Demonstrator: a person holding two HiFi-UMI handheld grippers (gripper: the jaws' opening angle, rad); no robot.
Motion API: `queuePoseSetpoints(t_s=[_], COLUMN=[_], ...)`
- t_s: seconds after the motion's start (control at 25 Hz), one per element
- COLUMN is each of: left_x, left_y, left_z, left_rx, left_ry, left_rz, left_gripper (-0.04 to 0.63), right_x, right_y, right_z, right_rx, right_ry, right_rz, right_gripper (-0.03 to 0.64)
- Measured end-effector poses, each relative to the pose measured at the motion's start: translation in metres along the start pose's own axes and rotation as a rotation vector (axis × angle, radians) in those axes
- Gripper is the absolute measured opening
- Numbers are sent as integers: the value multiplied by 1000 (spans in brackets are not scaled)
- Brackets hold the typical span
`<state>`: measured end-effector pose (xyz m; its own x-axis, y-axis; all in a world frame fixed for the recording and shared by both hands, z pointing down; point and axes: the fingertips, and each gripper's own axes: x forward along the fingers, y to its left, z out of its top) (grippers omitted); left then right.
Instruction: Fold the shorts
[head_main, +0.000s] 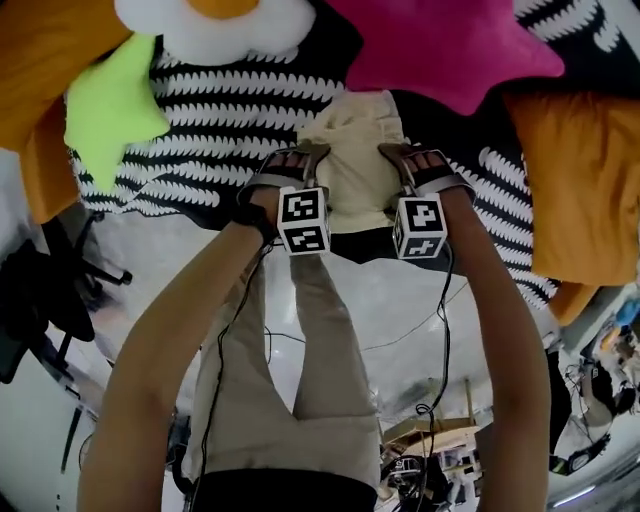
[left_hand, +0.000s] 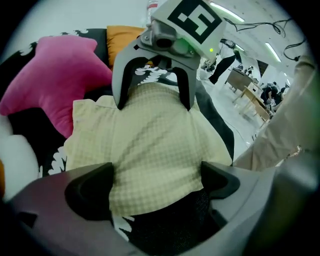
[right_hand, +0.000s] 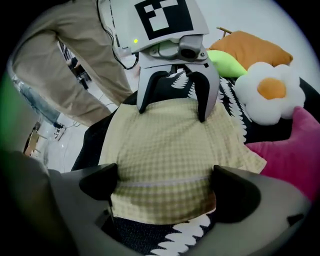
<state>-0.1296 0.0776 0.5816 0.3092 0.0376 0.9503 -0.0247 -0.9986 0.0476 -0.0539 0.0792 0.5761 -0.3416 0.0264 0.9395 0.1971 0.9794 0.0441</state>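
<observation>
Pale yellow checked shorts (head_main: 352, 140) lie folded into a compact shape on a black-and-white patterned blanket (head_main: 215, 130). My left gripper (head_main: 290, 162) hangs over the shorts' near left edge and my right gripper (head_main: 425, 162) over the near right edge, both pointing steeply down. In the left gripper view the shorts (left_hand: 150, 150) span the gap between the wide-spread jaws of the left gripper (left_hand: 157, 182), with the right gripper (left_hand: 152, 100) beyond. In the right gripper view the right gripper (right_hand: 162, 187) straddles the shorts' (right_hand: 170, 150) hem the same way, facing the left gripper (right_hand: 172, 110). Neither pair of pads presses on the cloth.
Cushions ring the shorts: a pink star (head_main: 450, 40) at the far right, a fried-egg one (head_main: 215, 25) at the far left, a green star (head_main: 105, 100) and orange ones (head_main: 585, 180) at the sides. The person's legs (head_main: 300, 380) stand at the bed's near edge.
</observation>
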Motion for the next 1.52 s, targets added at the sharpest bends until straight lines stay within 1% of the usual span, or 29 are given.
queuePoseSetpoints(t_s=[0.12,0.24,0.36,0.44,0.52,0.56,0.6,0.64,0.68,0.72,0.76,0.8,0.88,0.92,1.0,1.04,1.08,1.12,1.16,1.2,1.24,1.32,1.4,1.44,1.48,1.52], left_x=[12,17,18,16,10,5,-1,-9,-17,-26,-37,-50,-80,-95,-117,-121,-119,-112,-102,-91,-81,-67,-57,-52,-47,-44], left_y=[-2,1,-4,1,4,4,3,1,-3,-11,-21,-34,-60,-68,-69,-63,-54,-42,-28,-11,7,42,69,79,88,97], left_z=[0,-7,-4,-1,2,2,3,5,7,9,10,10,11,11,10,9,6,1,-4,-9,-12,-14,-14,-15,-16,-20], left_rx=[-28,-21,-13,-2,8,10,8,-4,-25,-46,-54,-55,-83,-122,-233,-291,-341,-375,-391,-392,-386,-356,-305,-276,-249,-228], left_ry=[14,-39,-87,-82,-57,-49,-50,-58,-70,-78,-83,-88,-119,-146,-189,-194,-186,-168,-147,-131,-122,-112,-102,-97,-91,-86], left_rz=[15,26,23,41,54,53,47,28,-11,-67,-132,-207,-370,-448,-576,-617,-638,-637,-614,-572,-521,-427,-344,-300,-254,-204], left_gripper=[529,529,529,528,523,478,377,198,109,102,97,95,95,95,97,98,100,100,100,100,100,100,104,112,132,177], right_x=[5,13,14,11,6,2,-2,-7,-12,-18,-26,-37,-65,-77,-91,-92,-88,-80,-69,-58,-47,-29,-18,-14,-12,-11], right_y=[3,3,5,2,2,4,7,10,16,24,36,51,77,83,81,76,68,58,45,28,11,-22,-46,-54,-61,-69], right_z=[1,2,-2,-6,-7,-7,-6,-5,-3,3,11,24,51,62,77,79,80,78,74,69,62,46,31,24,17,10], right_rx=[14,28,29,36,45,50,60,81,122,183,253,328,499,595,787,875,950,1006,1035,1037,1019,973,950,939,922,901], right_ry=[-6,-13,-39,-42,-31,-19,-3,16,29,31,19,-10,-116,-183,-299,-336,-357,-362,-354,-337,-314,-259,-195,-159,-128,-107], right_rz=[33,56,37,27,24,22,17,15,28,66,133,223,420,504,628,673,704,710,677,606,512,334,195,128,58,-16], right_gripper=[600,600,592,584,558,527,473,349,224,209,204,204,204,204,202,202,204,204,204,206,206,207,218,238,272,330])
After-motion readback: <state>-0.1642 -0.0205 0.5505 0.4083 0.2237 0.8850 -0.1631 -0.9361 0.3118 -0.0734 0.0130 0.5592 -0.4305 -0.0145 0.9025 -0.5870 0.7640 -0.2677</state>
